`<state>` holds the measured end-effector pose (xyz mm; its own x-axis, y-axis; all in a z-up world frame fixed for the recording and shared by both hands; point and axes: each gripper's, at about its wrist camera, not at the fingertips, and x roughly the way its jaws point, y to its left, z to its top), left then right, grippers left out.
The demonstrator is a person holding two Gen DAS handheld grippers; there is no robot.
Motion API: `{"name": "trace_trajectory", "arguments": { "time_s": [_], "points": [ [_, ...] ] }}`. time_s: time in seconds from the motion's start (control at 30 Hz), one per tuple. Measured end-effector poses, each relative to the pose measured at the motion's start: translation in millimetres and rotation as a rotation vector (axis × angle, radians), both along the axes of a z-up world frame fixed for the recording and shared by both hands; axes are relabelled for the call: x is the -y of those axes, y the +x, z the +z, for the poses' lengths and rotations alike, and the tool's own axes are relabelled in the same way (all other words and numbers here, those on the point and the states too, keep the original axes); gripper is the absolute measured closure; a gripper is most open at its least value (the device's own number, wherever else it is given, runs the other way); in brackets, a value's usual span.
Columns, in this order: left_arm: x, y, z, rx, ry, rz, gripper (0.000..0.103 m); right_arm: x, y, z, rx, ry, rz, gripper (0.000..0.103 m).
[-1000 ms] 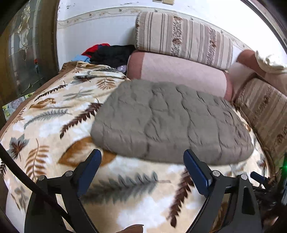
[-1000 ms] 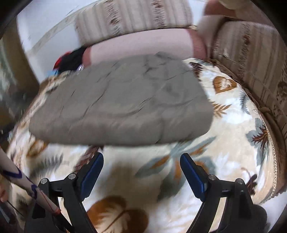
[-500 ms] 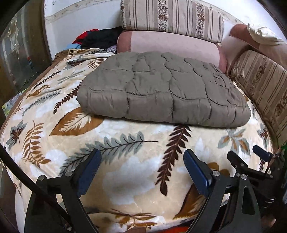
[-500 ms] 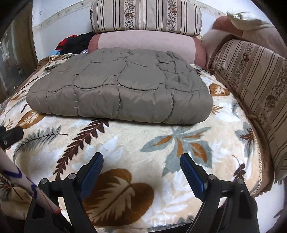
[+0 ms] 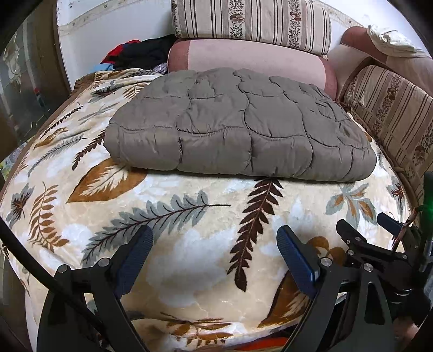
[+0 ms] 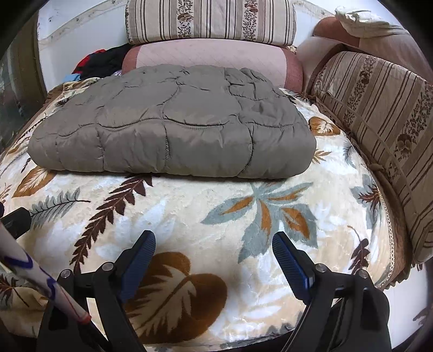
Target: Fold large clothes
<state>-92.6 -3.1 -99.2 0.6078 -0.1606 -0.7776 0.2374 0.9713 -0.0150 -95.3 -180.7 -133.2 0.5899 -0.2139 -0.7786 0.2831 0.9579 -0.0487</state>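
Note:
A grey-brown quilted garment [image 5: 235, 124] [image 6: 176, 121] lies folded into a thick rectangle on the leaf-patterned blanket [image 5: 189, 243] [image 6: 216, 222]. My left gripper [image 5: 215, 243] hovers open over the blanket's near part, well short of the garment's front edge, with nothing between its blue pads. My right gripper [image 6: 213, 249] is likewise open and empty, a stretch in front of the garment. In the left wrist view the right gripper's black frame [image 5: 379, 251] shows at the lower right.
Striped cushions [image 5: 251, 24] [image 6: 379, 113] and a pink bolster [image 5: 243, 56] line the back and right side. A heap of dark and red clothes [image 5: 140, 54] sits at the back left. A white rod with blue marks [image 6: 35, 276] crosses the right wrist view's lower left.
Both grippers have drawn back from the folded garment toward the near edge of the blanket; the garment now lies farther ahead of them. Both stayed open.

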Motion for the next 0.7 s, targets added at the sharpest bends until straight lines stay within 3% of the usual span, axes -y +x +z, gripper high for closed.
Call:
{"name": "trace_trajectory", "arguments": {
  "time_s": [0.7],
  "points": [
    [0.7,4.6,-9.0,-0.025,-0.008,-0.014,0.011,-0.2,5.4,-9.7,-0.021,-0.015,-0.017,0.012]
  ]
}}
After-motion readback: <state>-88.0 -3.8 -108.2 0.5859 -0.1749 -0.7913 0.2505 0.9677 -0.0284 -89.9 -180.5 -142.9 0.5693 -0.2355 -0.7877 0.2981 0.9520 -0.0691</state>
